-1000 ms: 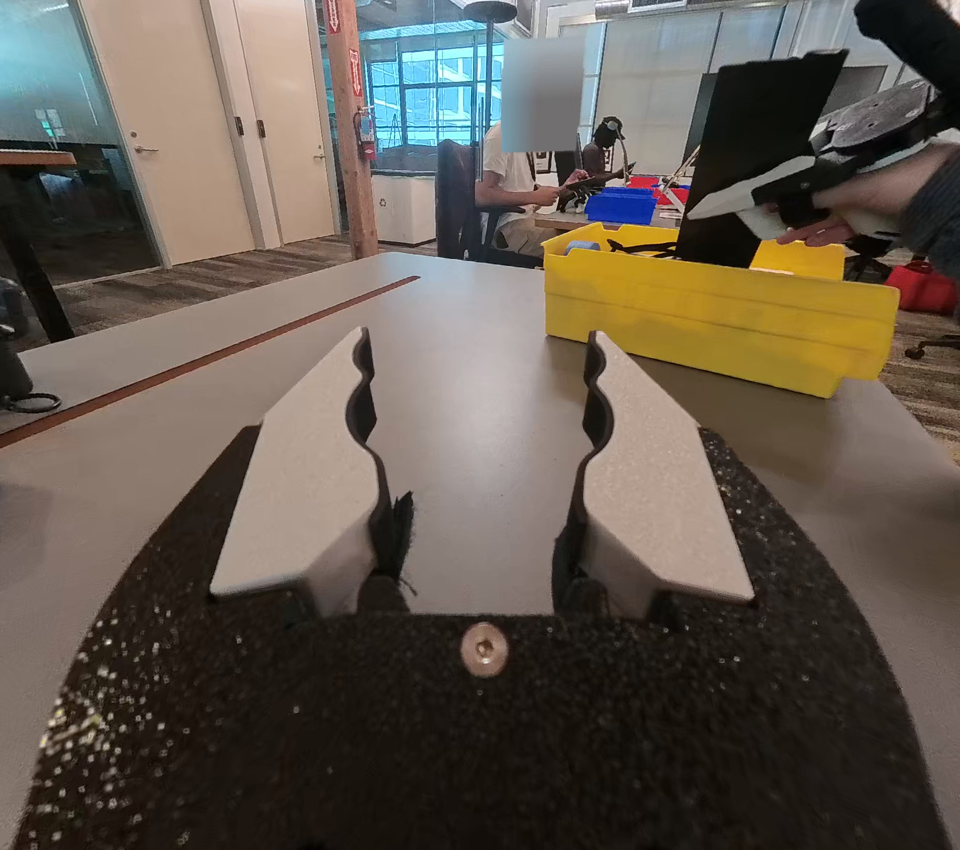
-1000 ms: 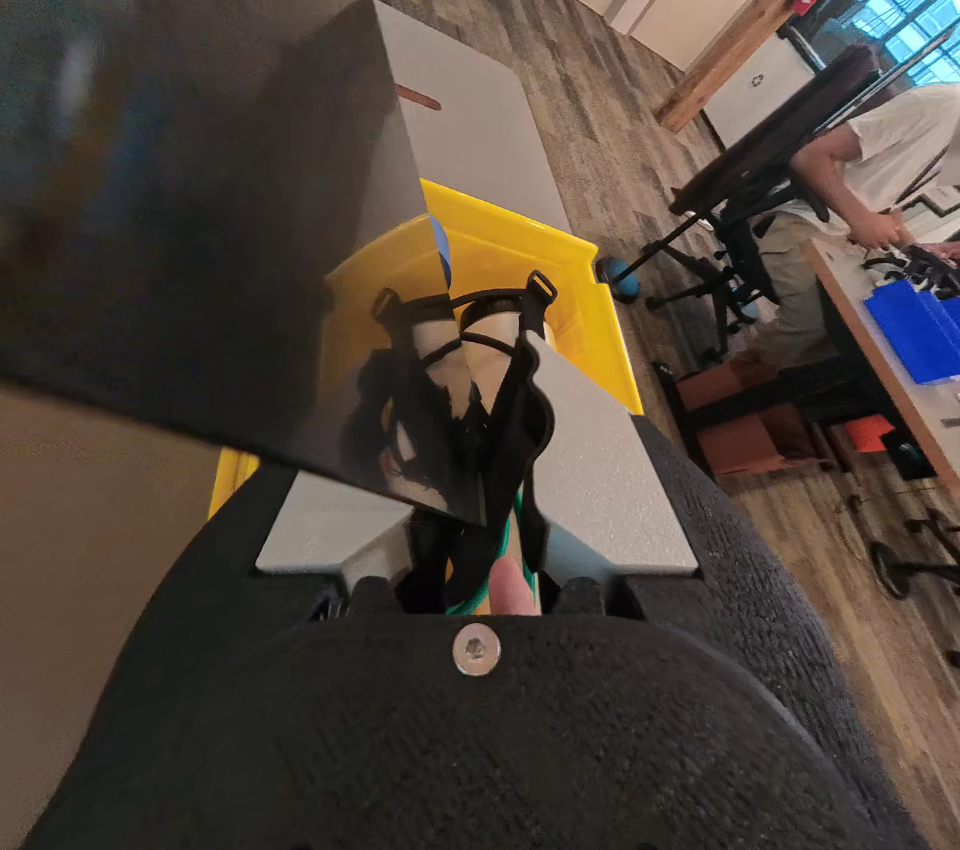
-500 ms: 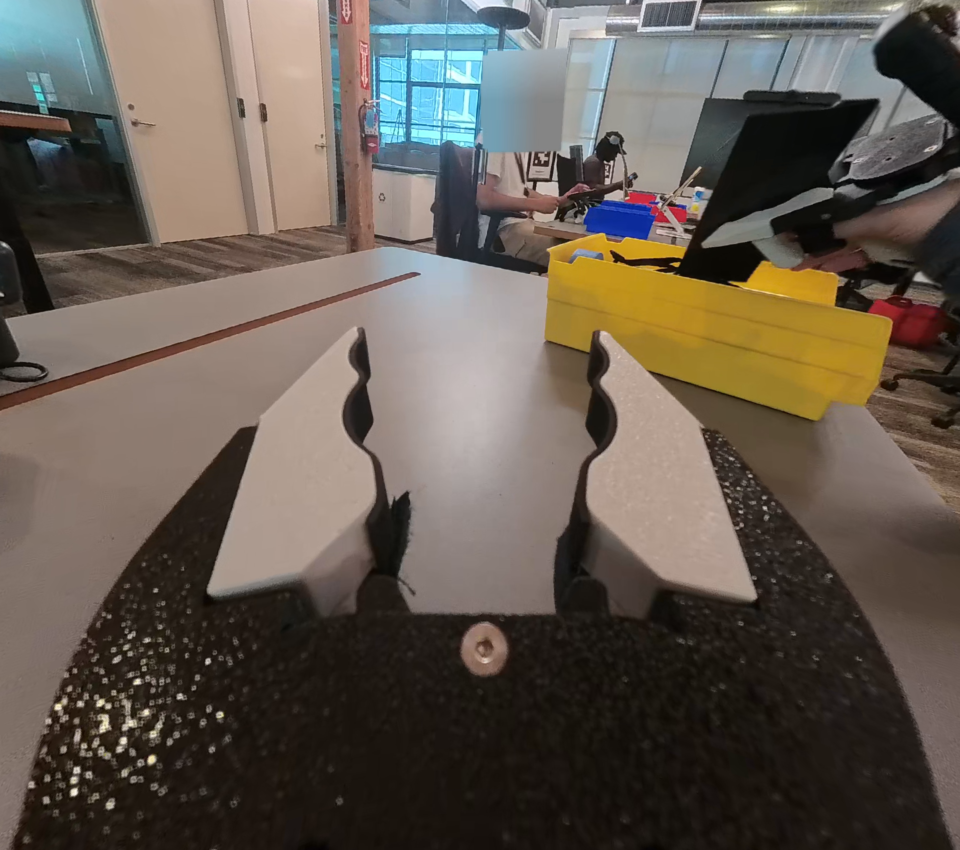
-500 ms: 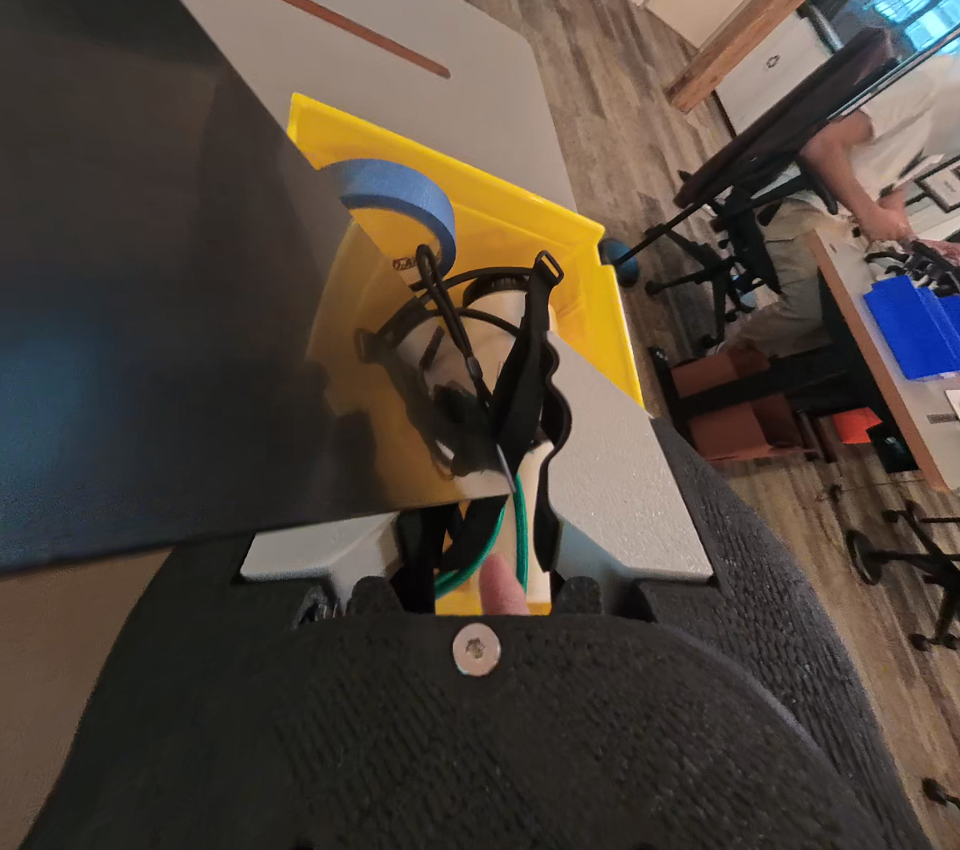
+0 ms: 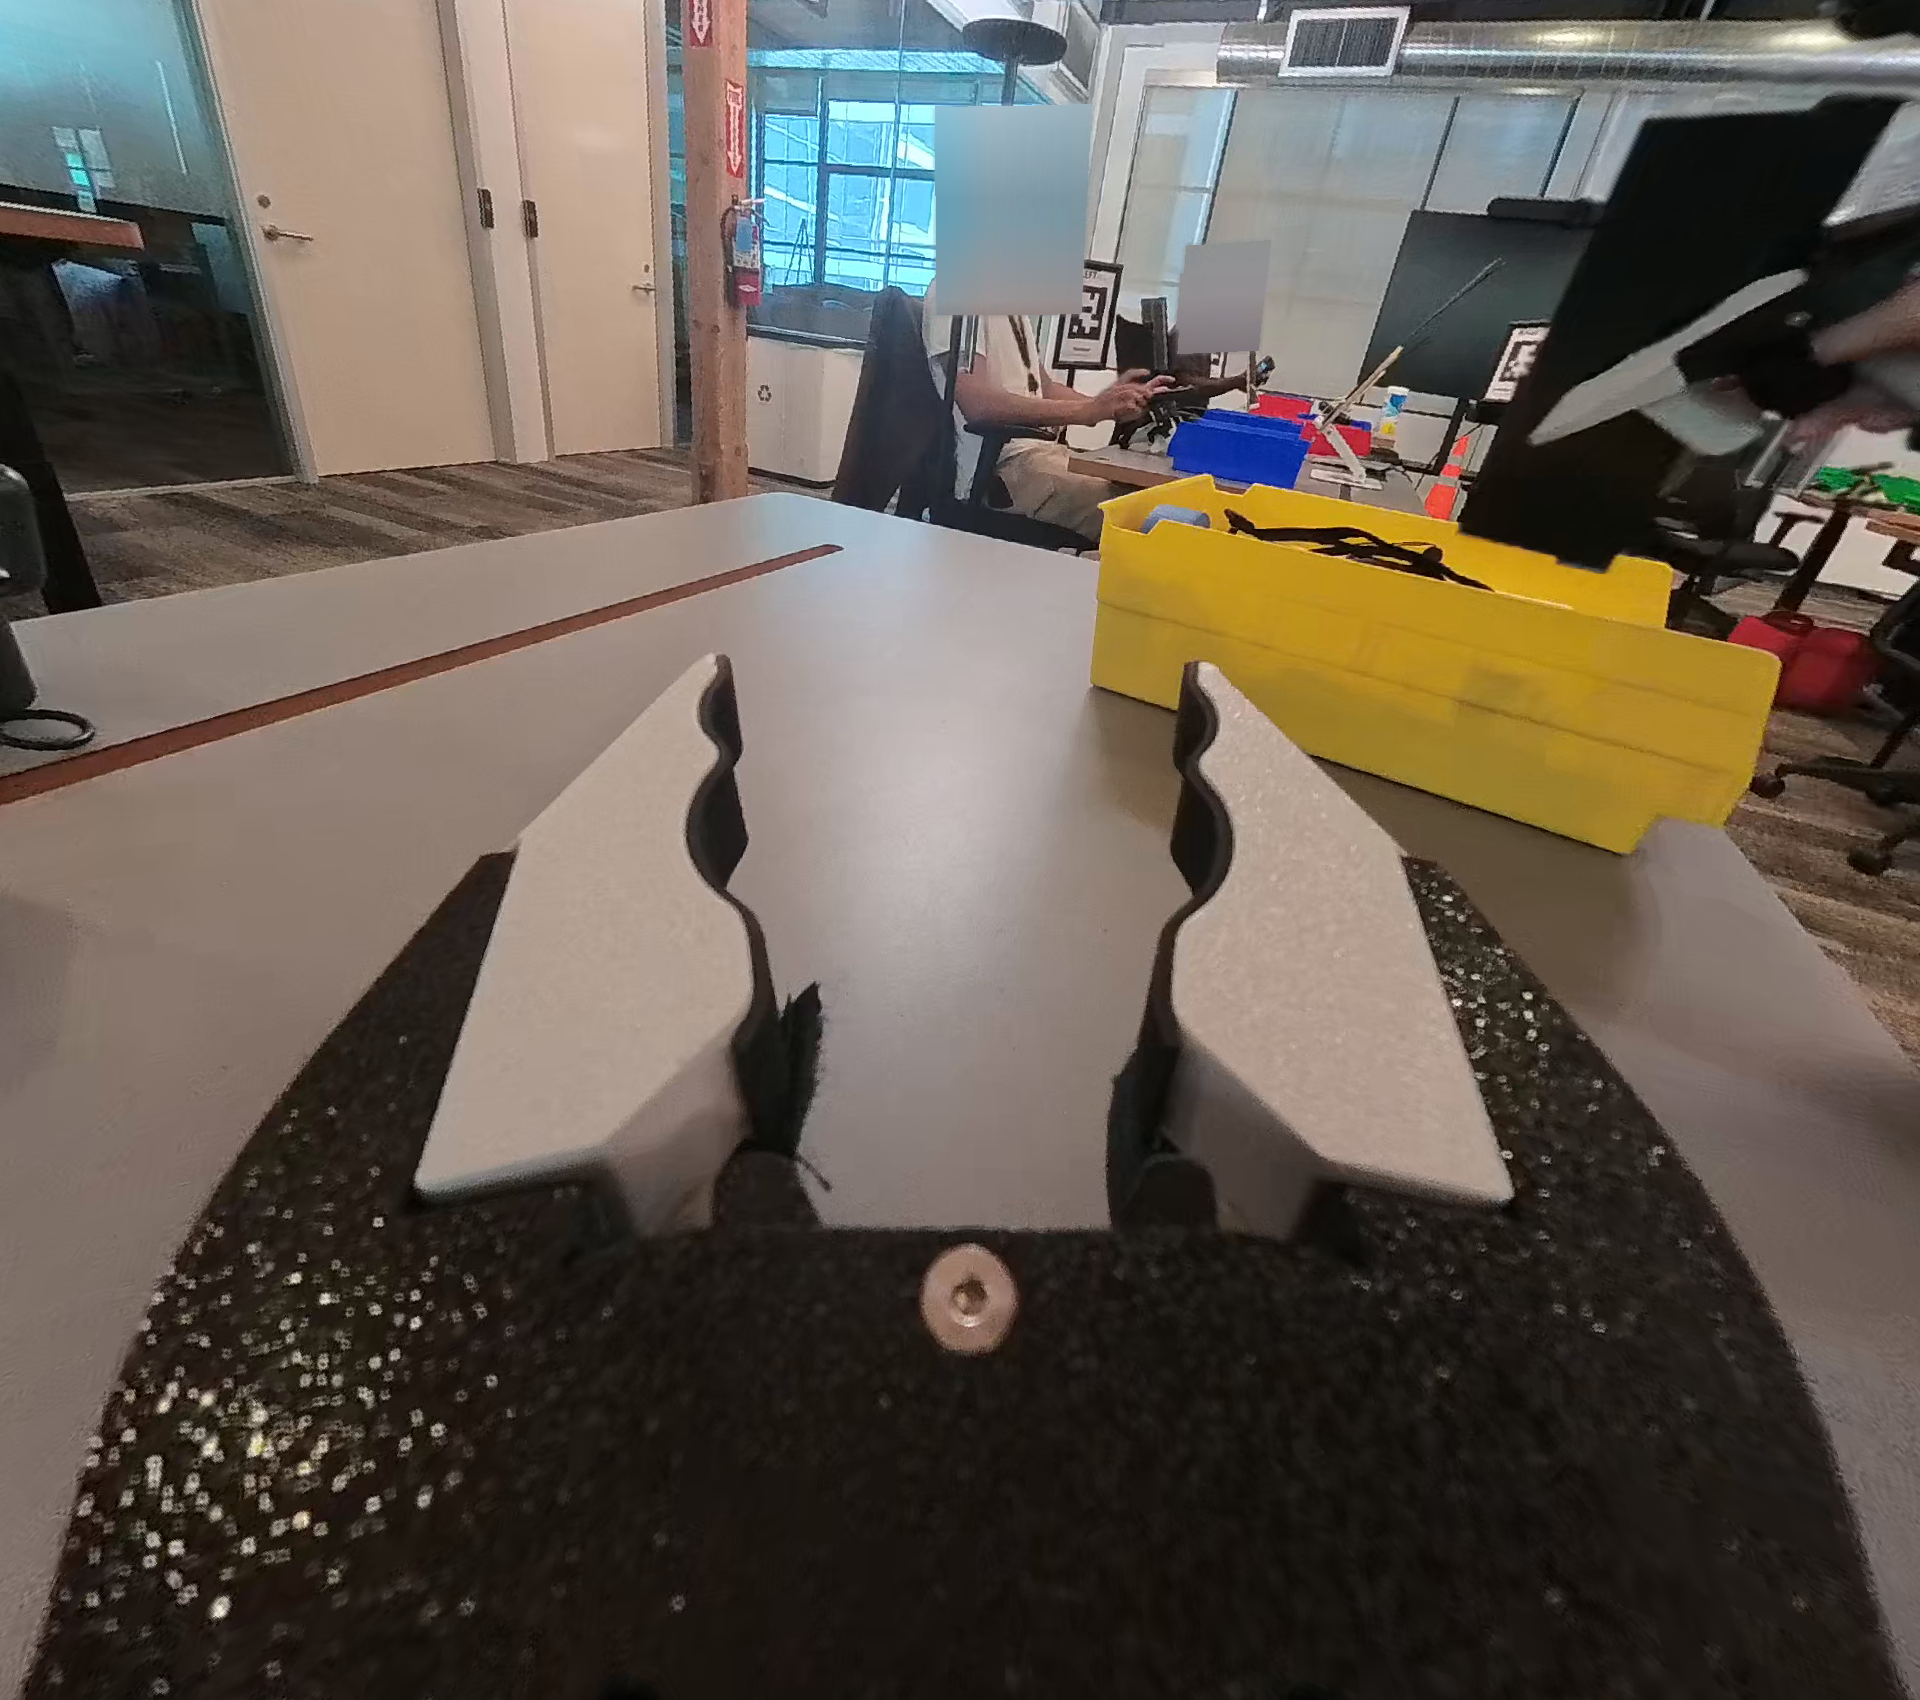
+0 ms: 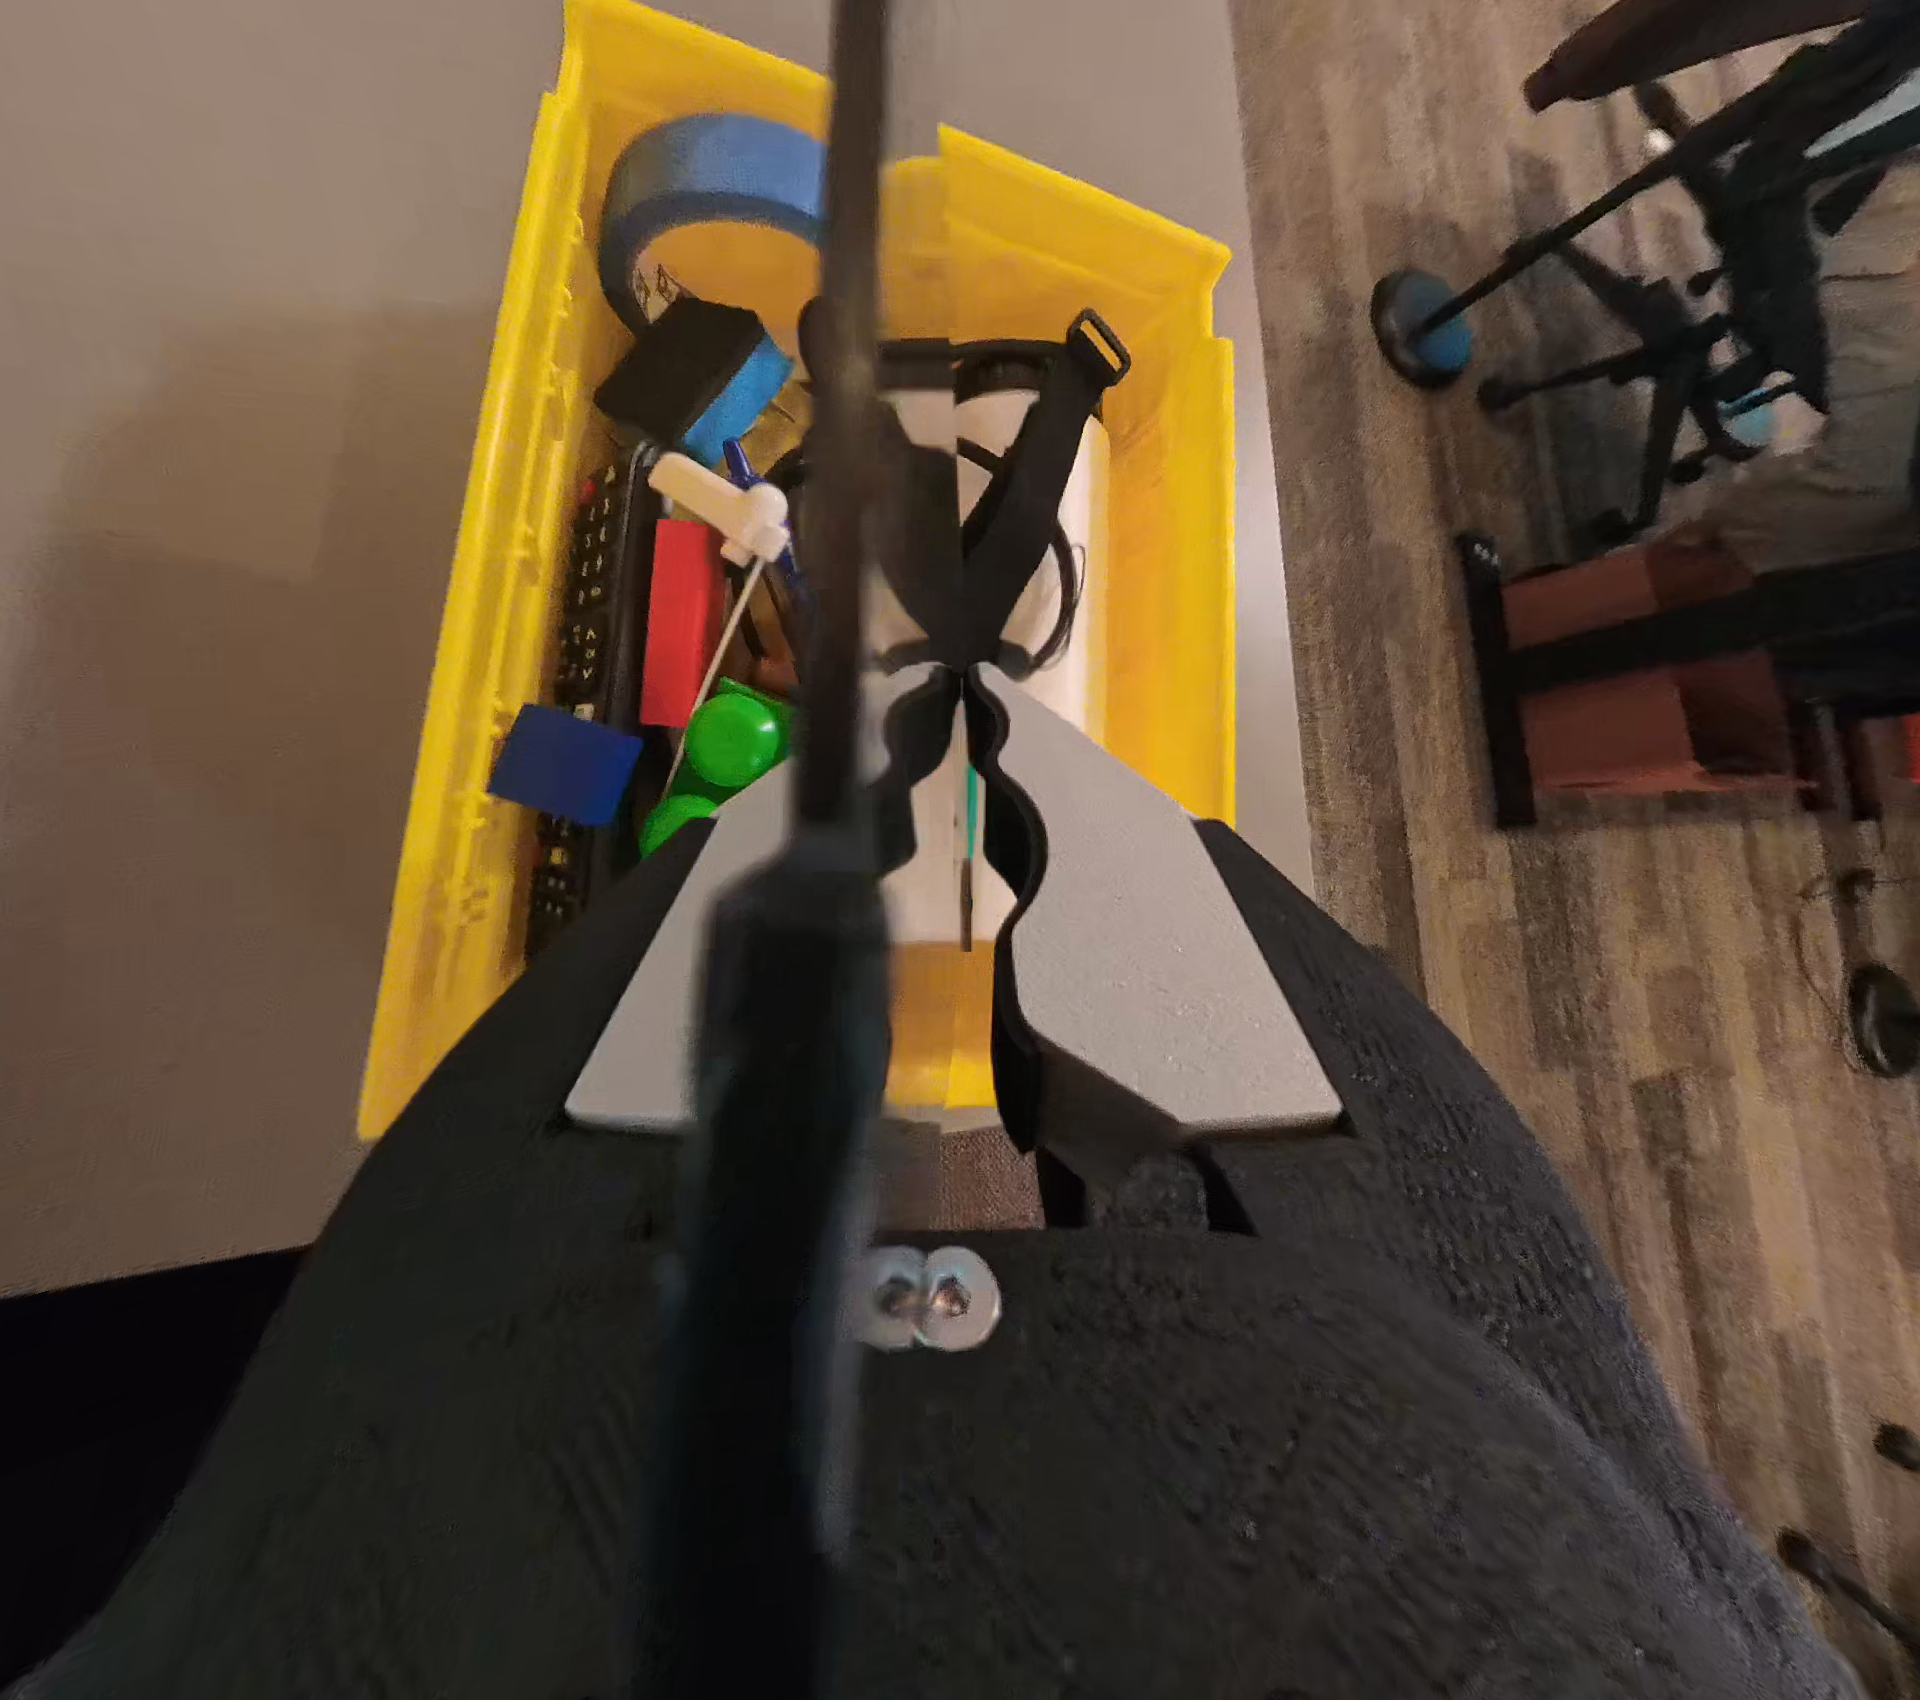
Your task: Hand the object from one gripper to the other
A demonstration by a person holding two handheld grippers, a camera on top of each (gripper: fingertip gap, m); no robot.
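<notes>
Since a second ago the black panel (image 5: pixel 1662 320) has turned edge-on to the right camera, and the bin's contents now show.

From the left wrist, the left gripper (image 5: pixel 956 777) hovers low over the grey table (image 5: pixel 914 611), fingers spread wide around nothing. Open tabletop stretches ahead to the yellow bin (image 5: pixel 1434 694) near the far right edge. Above the bin the right gripper (image 5: pixel 1652 403) pinches the panel. Printed signs hang on the wooden post (image 5: pixel 712 196).

From the right wrist, the panel (image 6: pixel 852 403) is a thin dark strip, fingers closed on it. Below: blue tape roll (image 6: pixel 717 185), remote control (image 6: pixel 592 611), red block (image 6: pixel 681 632).
</notes>
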